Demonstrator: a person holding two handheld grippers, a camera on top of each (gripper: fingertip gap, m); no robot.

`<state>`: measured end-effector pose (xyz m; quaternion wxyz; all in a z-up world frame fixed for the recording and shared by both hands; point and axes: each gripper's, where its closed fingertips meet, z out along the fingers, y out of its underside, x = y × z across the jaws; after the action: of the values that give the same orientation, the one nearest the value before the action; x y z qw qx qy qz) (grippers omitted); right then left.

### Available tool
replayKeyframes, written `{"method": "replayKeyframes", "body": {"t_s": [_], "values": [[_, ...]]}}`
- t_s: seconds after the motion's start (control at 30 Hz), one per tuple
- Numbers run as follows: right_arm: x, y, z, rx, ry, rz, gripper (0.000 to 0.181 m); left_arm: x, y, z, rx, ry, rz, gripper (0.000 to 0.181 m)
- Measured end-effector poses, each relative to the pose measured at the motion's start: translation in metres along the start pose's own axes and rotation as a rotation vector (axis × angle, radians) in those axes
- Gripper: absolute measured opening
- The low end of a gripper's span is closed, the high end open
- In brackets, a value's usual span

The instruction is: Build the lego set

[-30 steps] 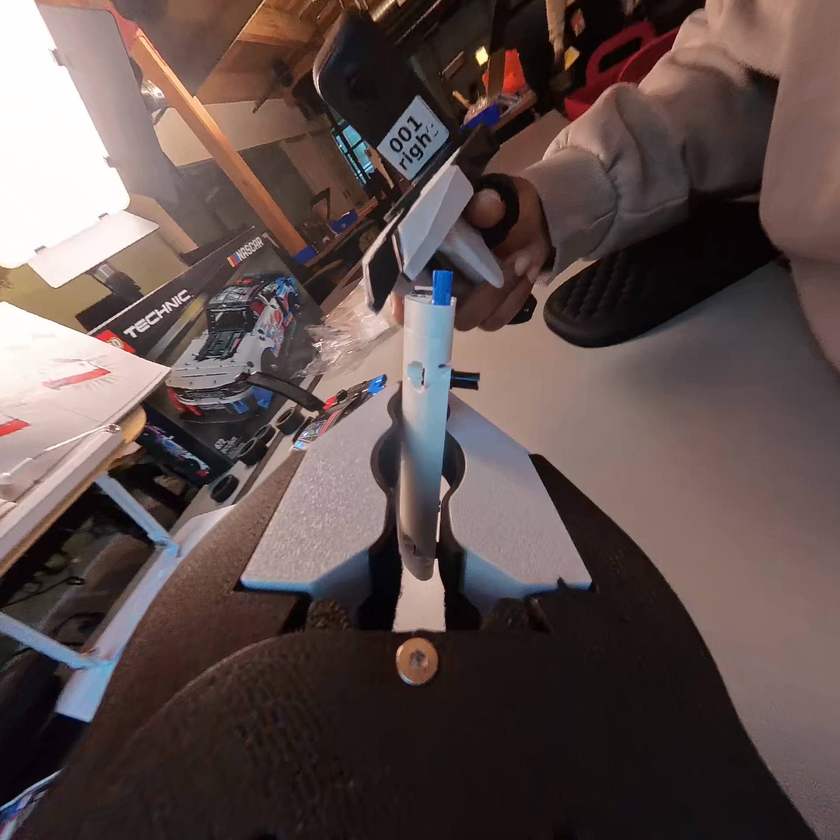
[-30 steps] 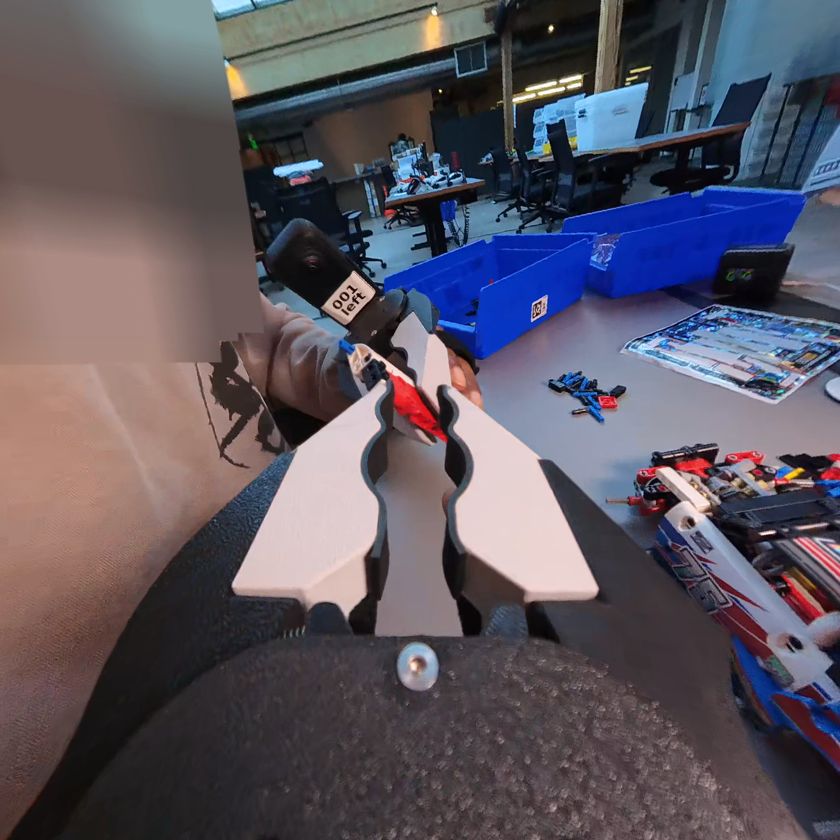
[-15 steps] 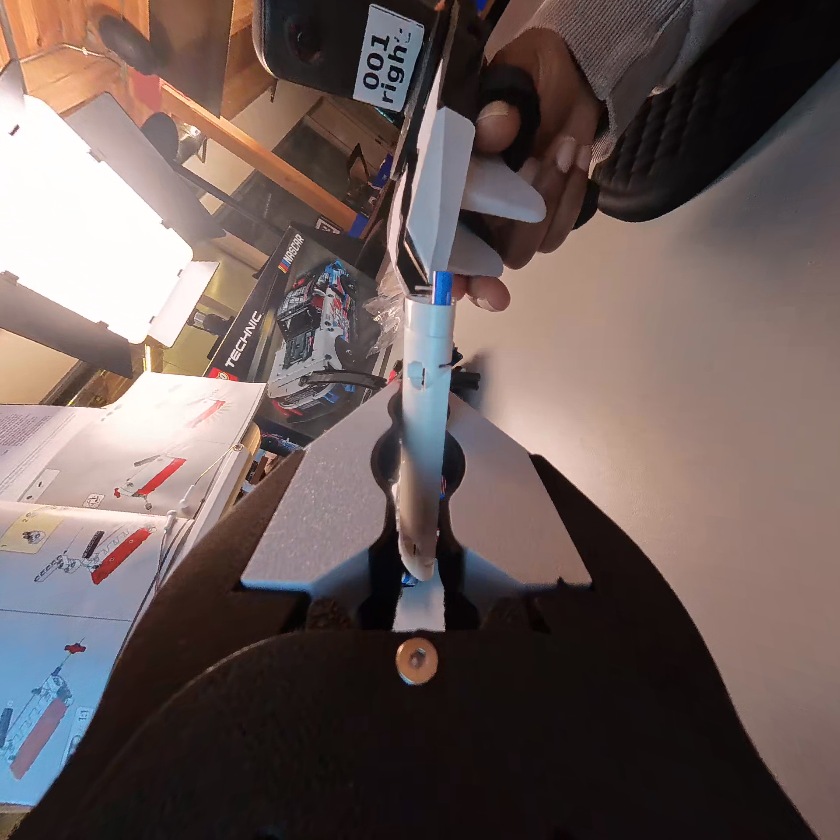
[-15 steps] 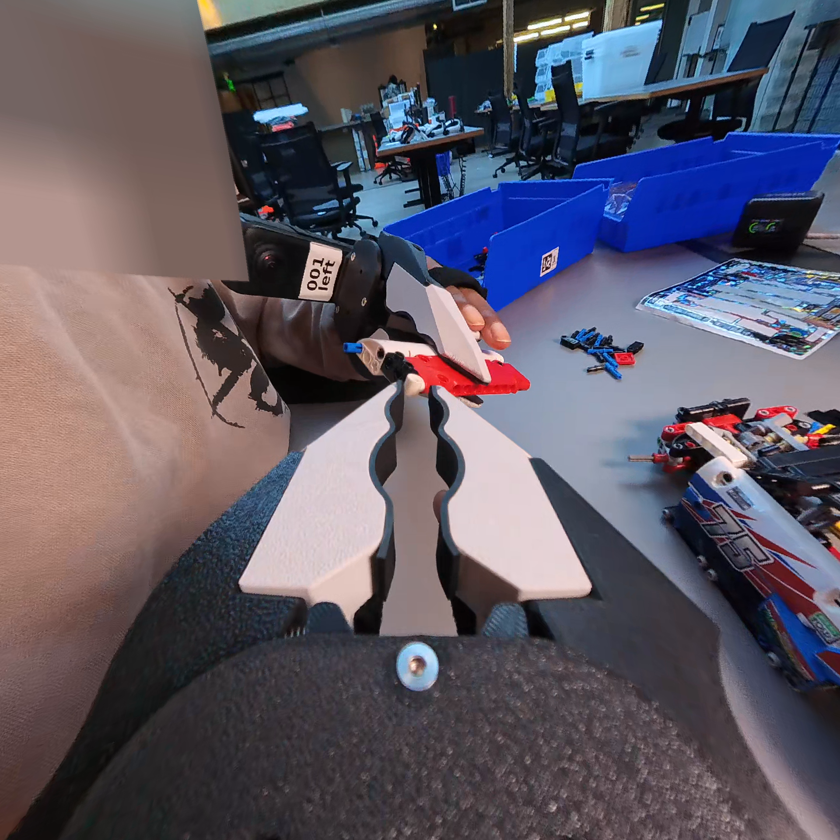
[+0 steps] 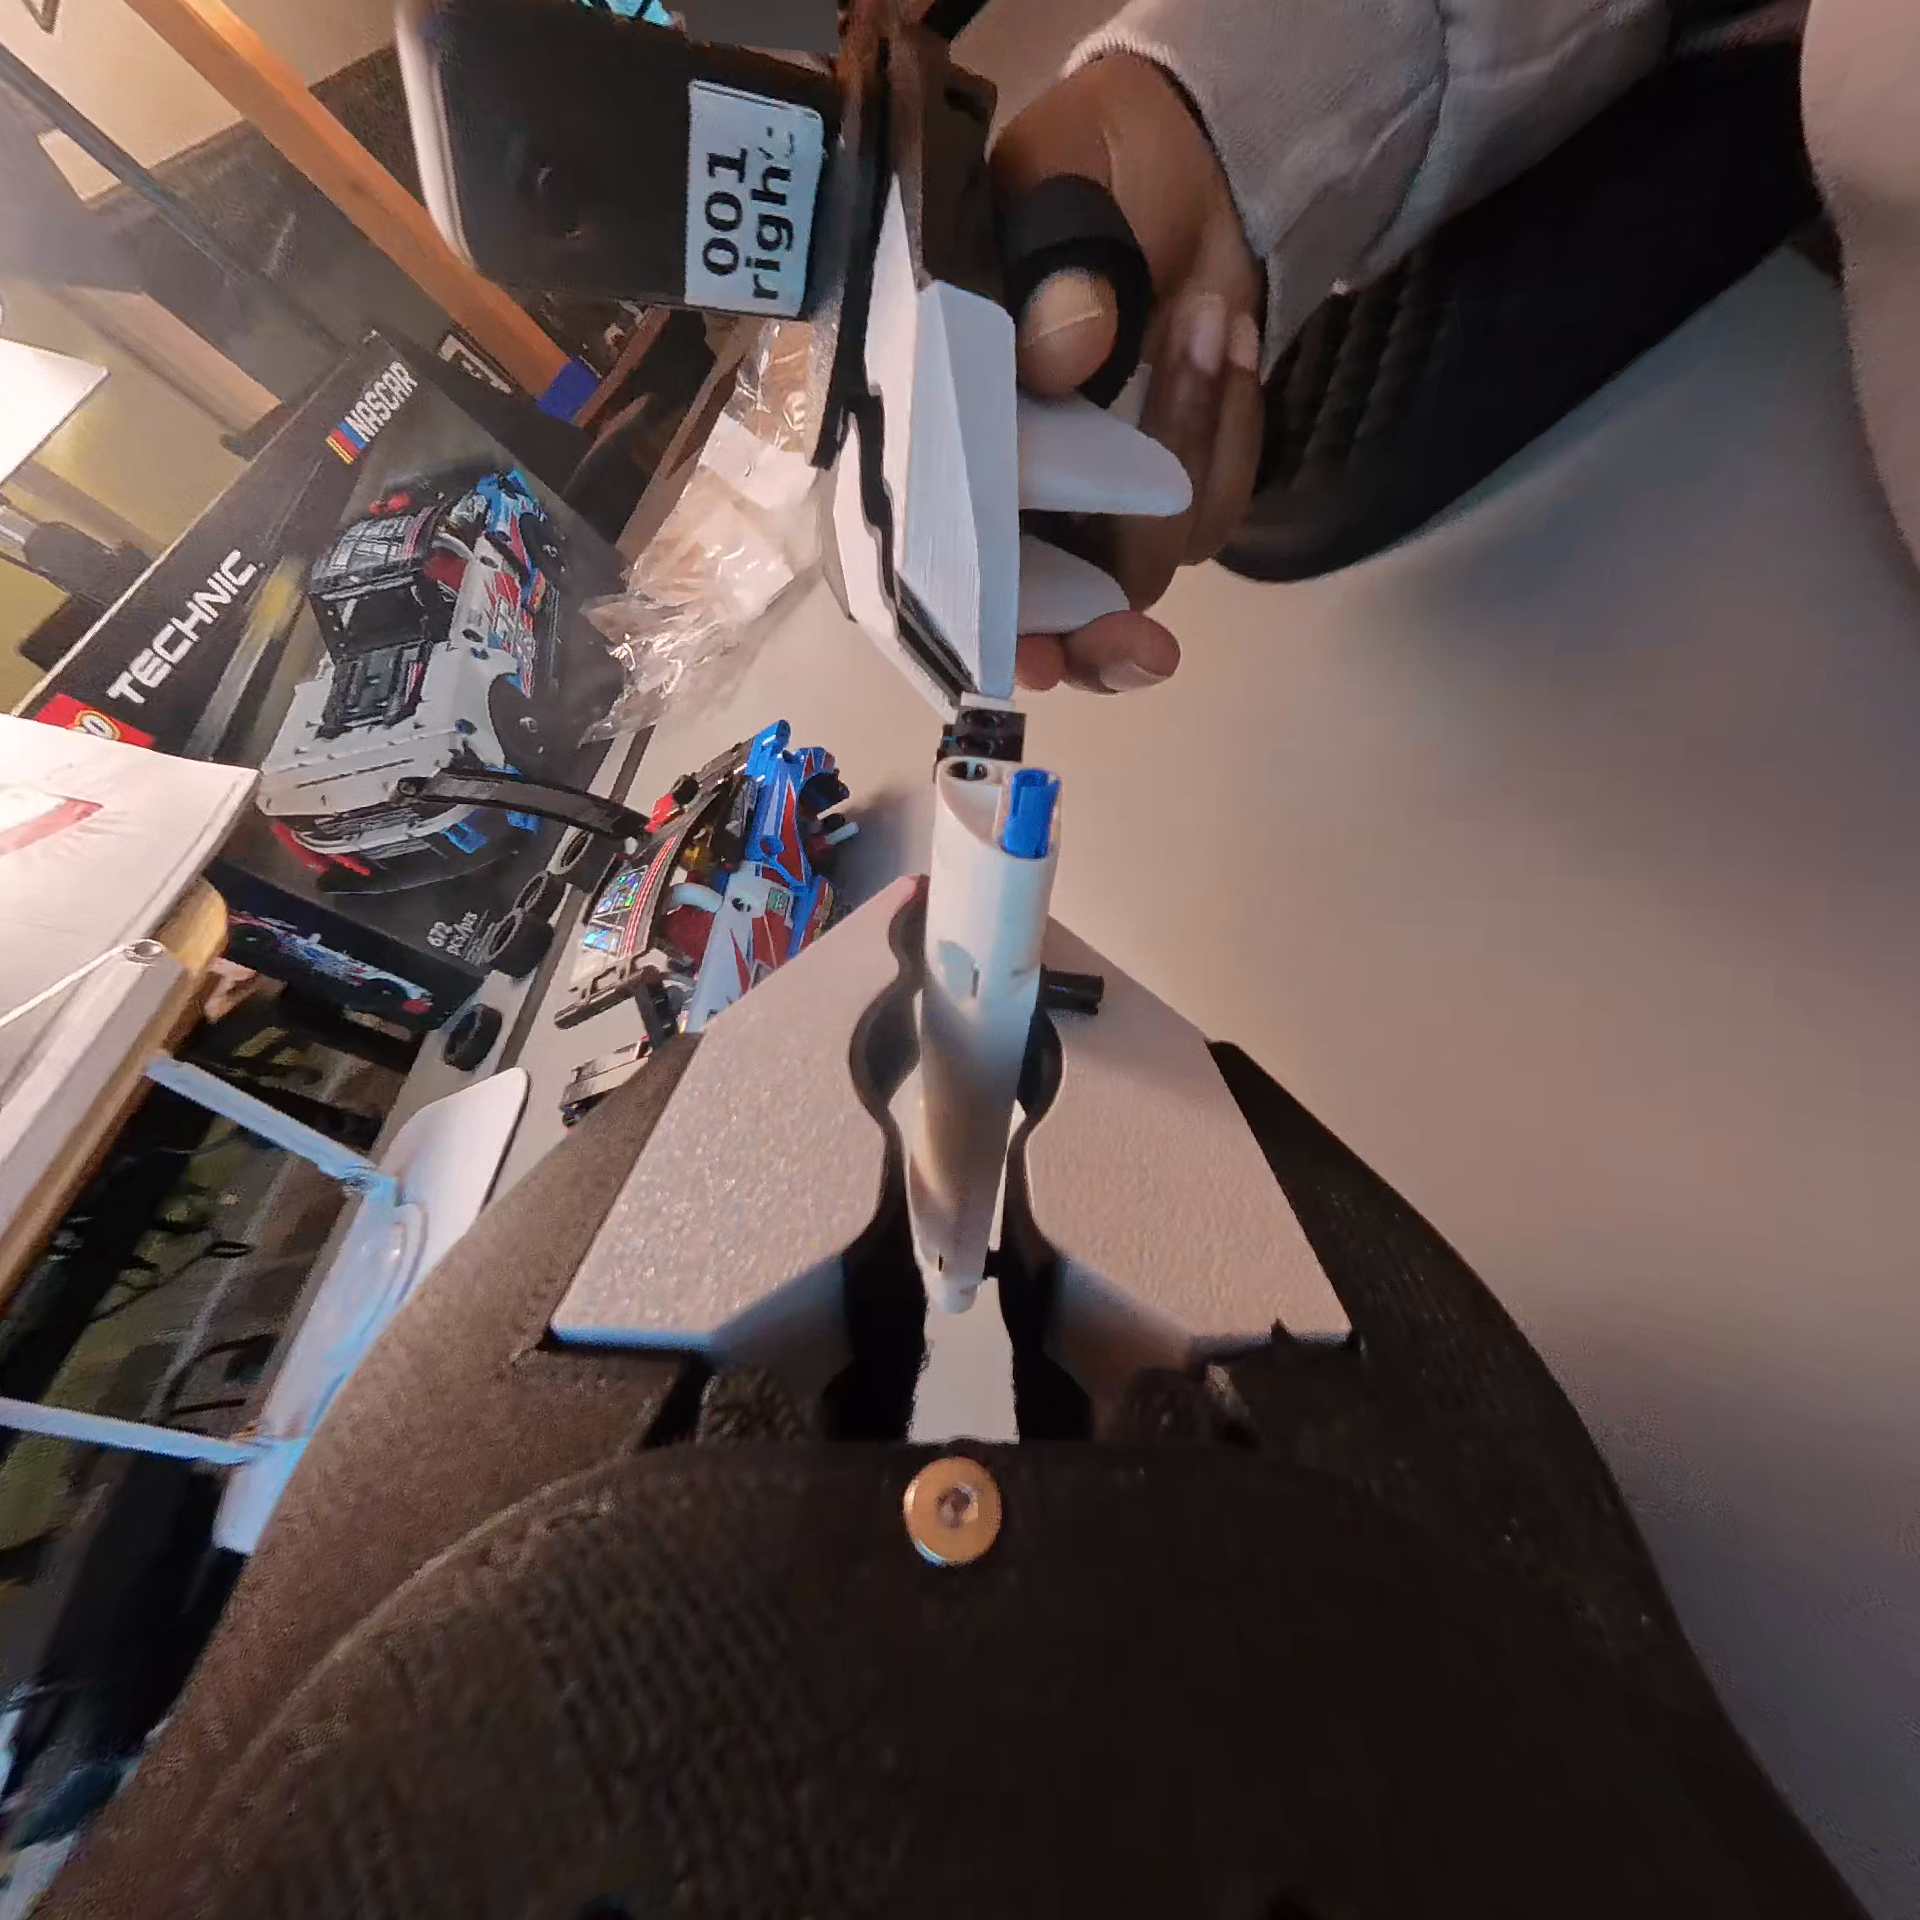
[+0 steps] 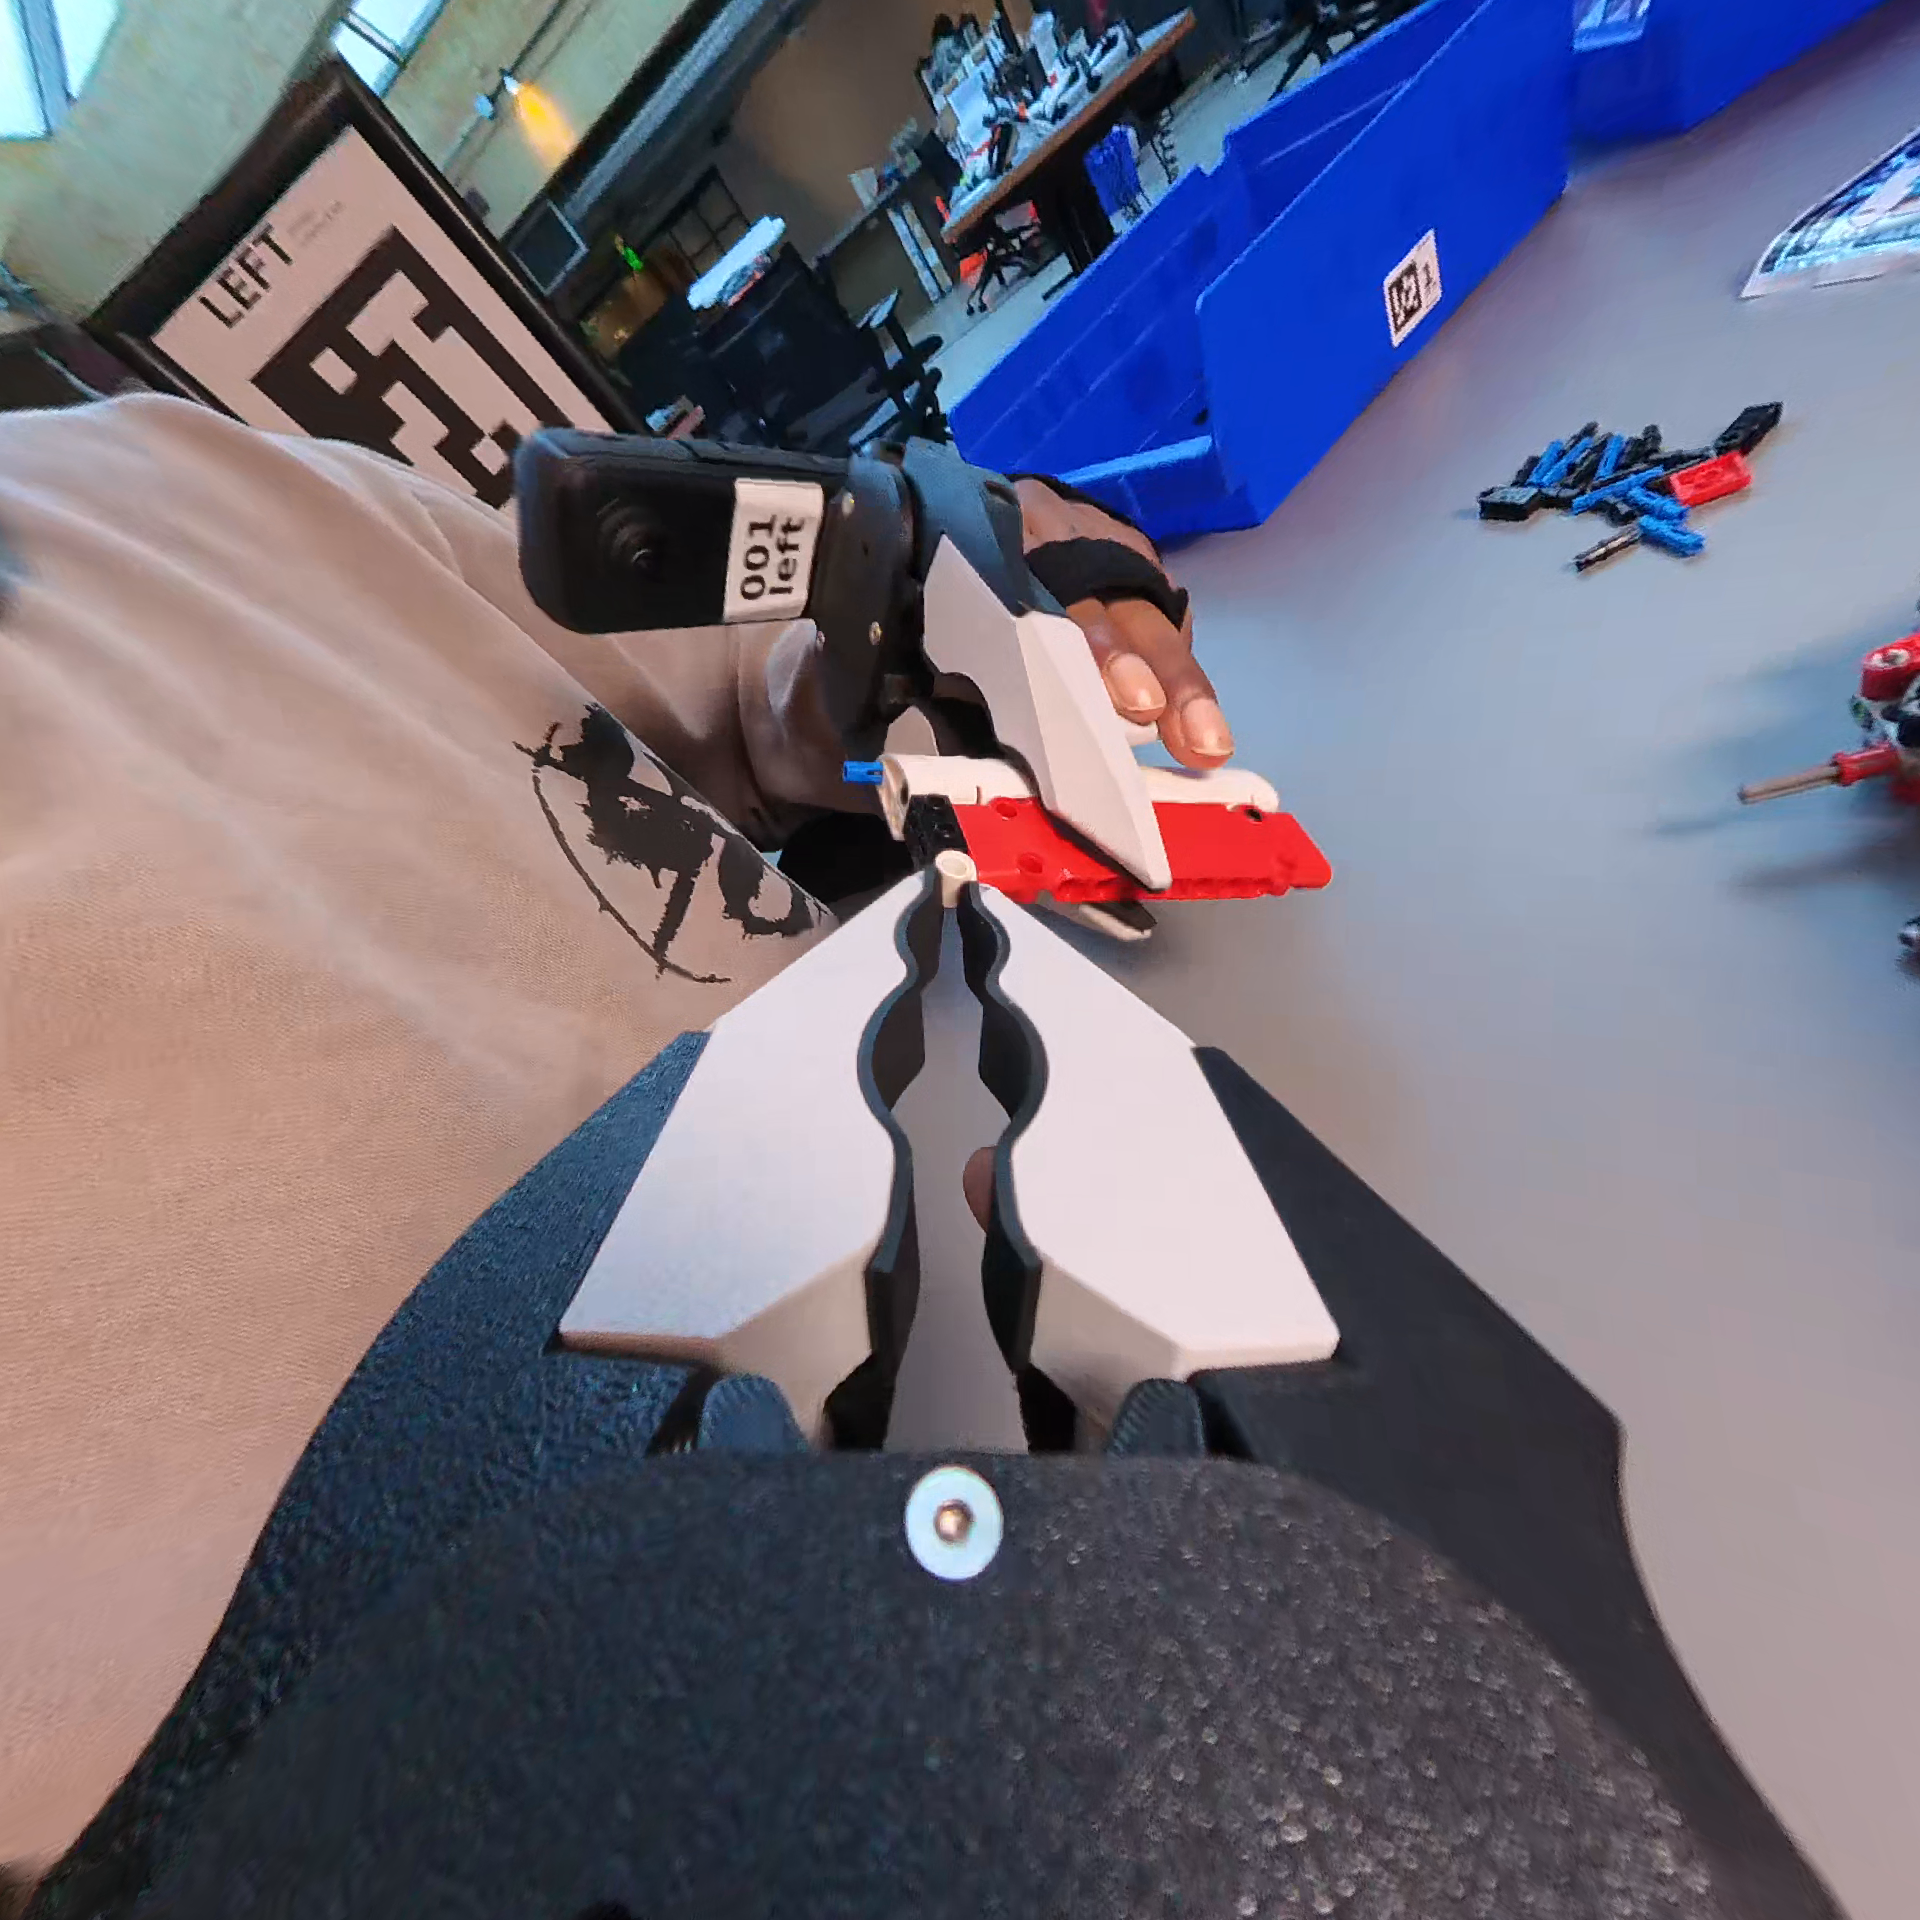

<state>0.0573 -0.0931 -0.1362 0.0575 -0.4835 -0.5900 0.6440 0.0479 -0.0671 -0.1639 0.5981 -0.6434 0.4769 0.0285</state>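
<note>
My left gripper (image 5: 982,914) is shut on a lego sub-assembly: a long white panel (image 5: 982,935) with a blue pin (image 5: 1029,821) at its end. In the right wrist view, a red panel (image 6: 1143,847) is joined beneath the white panel (image 6: 966,774), held level by the left gripper (image 6: 1138,894). My right gripper (image 6: 951,883) is shut on a small cream piece (image 6: 953,865). A black block (image 6: 932,826) lies just past the cream piece, at the sub-assembly's end. It also shows at the right gripper's tip (image 5: 971,696) in the left wrist view (image 5: 982,732). I cannot tell if the block is joined.
A part-built lego car (image 5: 727,894) and the set's box (image 5: 312,623) lie on the grey table (image 6: 1558,1039), with a plastic bag (image 5: 717,561) and an open booklet (image 5: 83,862). Blue bins (image 6: 1299,312) and a pile of loose pins (image 6: 1621,488) are farther off. Both grippers' tips are close together, under 4 cm apart.
The left gripper rolled, so the red and white sub-assembly now lies level. The right gripper's fingers closed narrower and now pinch at the sub-assembly's end, where a black block shows.
</note>
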Motion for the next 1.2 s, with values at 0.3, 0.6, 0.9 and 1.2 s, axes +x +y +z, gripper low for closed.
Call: {"method": "replayKeyframes", "body": {"t_s": [0.3,0.6,0.9,1.2], "values": [[0.012,-0.04,-0.008,0.007,0.22,-0.391,0.043,-0.027,0.007,-0.002,0.131,0.175,-0.681,0.006],[0.044,-0.01,0.021,-0.133,0.214,-0.404,0.005,0.004,0.013,0.001,0.063,0.391,-0.88,0.007],[0.066,-0.03,-0.005,0.118,0.163,-0.017,0.004,-0.018,0.03,-0.003,0.129,0.374,-1.161,0.021],[0.111,-0.05,-0.041,0.518,0.232,0.421,0.004,-0.055,0.057,0.007,-0.016,-0.086,-0.826,0.093]]}}
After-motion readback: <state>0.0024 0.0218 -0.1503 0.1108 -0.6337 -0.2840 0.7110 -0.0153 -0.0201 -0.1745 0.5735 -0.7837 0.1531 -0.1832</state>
